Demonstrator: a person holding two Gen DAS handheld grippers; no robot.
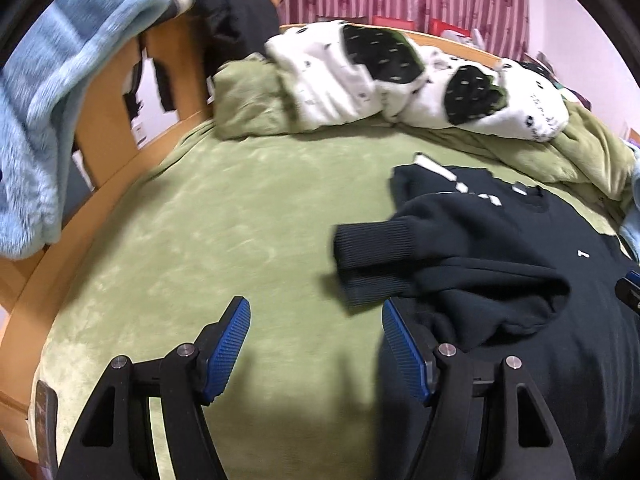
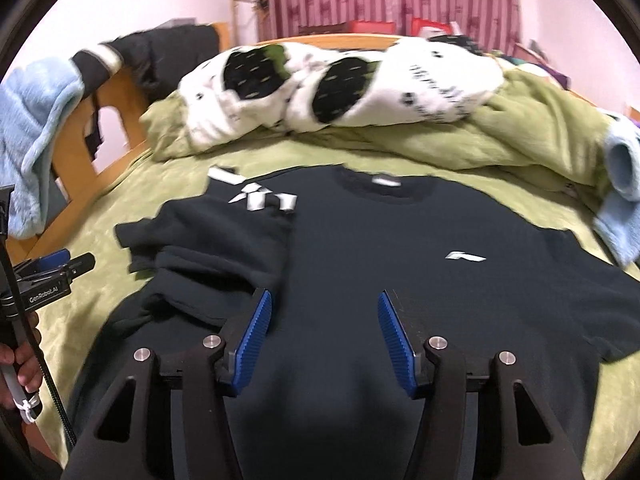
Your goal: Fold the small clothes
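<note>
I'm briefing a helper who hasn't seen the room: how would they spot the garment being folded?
Find the bed with the green blanket. In its middle lies the dark sweatshirt, one sleeve folded across its chest. Unlike the white spotted quilt behind it, it is flat and carries a small white logo.

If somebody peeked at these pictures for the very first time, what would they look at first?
Probably the big dark sweatshirt spread flat in the middle of the green bed cover, with one sleeve already folded in across it. Next, the fluffy white blanket with black spots heaped at the far end of the bed. Close up in each view are blue-padded grippers, the left gripper and right gripper, both open with nothing between the jaws.
</note>
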